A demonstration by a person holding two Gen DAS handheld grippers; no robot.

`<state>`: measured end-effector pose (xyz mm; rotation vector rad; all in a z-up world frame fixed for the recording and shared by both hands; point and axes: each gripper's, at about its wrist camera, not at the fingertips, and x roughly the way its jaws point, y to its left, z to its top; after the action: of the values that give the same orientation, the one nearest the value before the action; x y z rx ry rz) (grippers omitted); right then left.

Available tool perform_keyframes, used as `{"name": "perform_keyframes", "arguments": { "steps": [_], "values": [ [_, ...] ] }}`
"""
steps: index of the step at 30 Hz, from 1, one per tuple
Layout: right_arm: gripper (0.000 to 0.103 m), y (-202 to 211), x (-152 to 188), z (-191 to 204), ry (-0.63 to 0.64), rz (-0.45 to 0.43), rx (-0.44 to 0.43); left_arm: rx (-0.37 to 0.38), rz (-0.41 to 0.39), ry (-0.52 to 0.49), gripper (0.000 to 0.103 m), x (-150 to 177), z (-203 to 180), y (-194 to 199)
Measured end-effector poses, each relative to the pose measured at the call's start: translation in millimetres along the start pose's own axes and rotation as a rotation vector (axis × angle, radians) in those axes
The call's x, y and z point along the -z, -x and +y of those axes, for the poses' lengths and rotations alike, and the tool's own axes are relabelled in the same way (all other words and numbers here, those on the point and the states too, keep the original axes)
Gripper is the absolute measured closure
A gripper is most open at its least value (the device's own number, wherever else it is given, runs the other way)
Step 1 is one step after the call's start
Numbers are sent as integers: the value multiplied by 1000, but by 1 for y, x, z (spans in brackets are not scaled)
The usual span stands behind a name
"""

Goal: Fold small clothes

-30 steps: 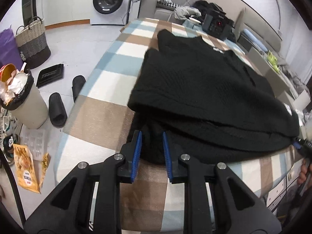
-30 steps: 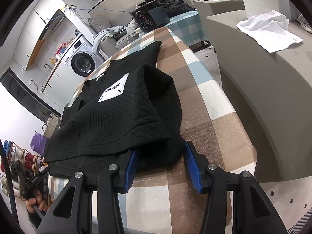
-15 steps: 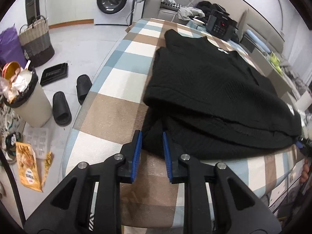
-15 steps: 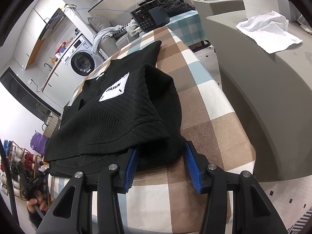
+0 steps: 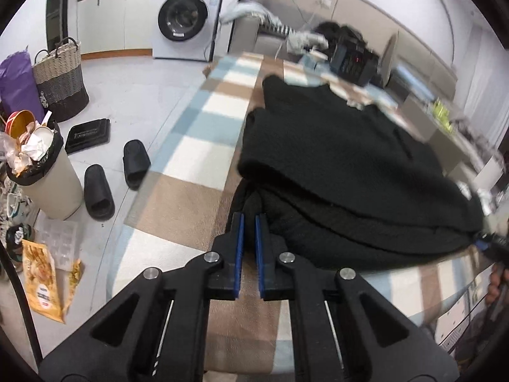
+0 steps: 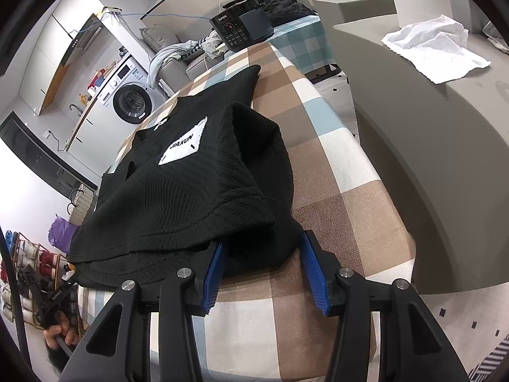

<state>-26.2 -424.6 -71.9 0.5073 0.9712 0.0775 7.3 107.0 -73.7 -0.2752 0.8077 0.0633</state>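
Pinching the near corner of the black knitted garment on the checked brown, blue and white cloth-covered table, the left gripper has just been closing, fingers nearly together; that thin bite could slip. Seen from the right wrist, the right gripper has its fingers spread around the hem, not pressing, so lifting unevenly could undo the fold.

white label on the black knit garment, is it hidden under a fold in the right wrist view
No, the white label lies exposed on top of the black knit garment, its dark lettering facing up.
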Motion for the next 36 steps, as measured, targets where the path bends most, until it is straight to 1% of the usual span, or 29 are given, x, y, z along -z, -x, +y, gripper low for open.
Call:
{"name": "perform_keyframes", "arguments": {
  "steps": [3,7,8,11,14,16,17,18,23,25,26,28,29,30,32,34,36],
  "values": [
    [54,-3,-2,2,2,3,5,12,-4,25,98,5,5,8],
    [54,-3,-1,1,-2,2,5,15,60,80,98,19,16,-2],
    [54,-3,-1,1,-3,3,7,14,65,85,98,22,16,-3],
    [54,-1,-1,-1,-9,0,5,15,74,90,98,25,16,1],
    [54,0,-1,-4,-26,-2,-11,26,81,126,96,23,21,4],
    [54,-1,-1,-6,-38,-3,-27,41,85,157,81,21,25,4],
    [54,-1,-1,-6,-40,-3,-30,44,83,173,66,20,26,3],
    [54,-2,-1,-6,-42,-4,-28,42,78,181,60,20,26,2],
    [54,-8,-3,-3,-30,-14,-30,52,91,175,60,12,16,-17],
    [54,-11,-5,1,-17,-22,-27,46,96,172,61,8,11,-26],
    [59,-14,-5,3,-11,-22,-28,42,91,161,62,7,7,-31],
    [67,-18,-6,9,16,-27,-24,32,78,147,77,4,2,-38],
    [73,-19,-6,11,32,-33,-17,29,82,144,90,2,1,-42],
    [80,-20,-6,14,51,-39,-9,22,83,140,94,2,1,-44],
    [83,-19,-4,19,78,-44,10,24,82,121,98,3,0,-43],
    [85,-17,-2,19,88,-46,17,19,90,93,98,6,-2,-40],
    [86,-16,0,15,82,-43,14,22,98,85,99,11,-1,-37]
  ]
}}
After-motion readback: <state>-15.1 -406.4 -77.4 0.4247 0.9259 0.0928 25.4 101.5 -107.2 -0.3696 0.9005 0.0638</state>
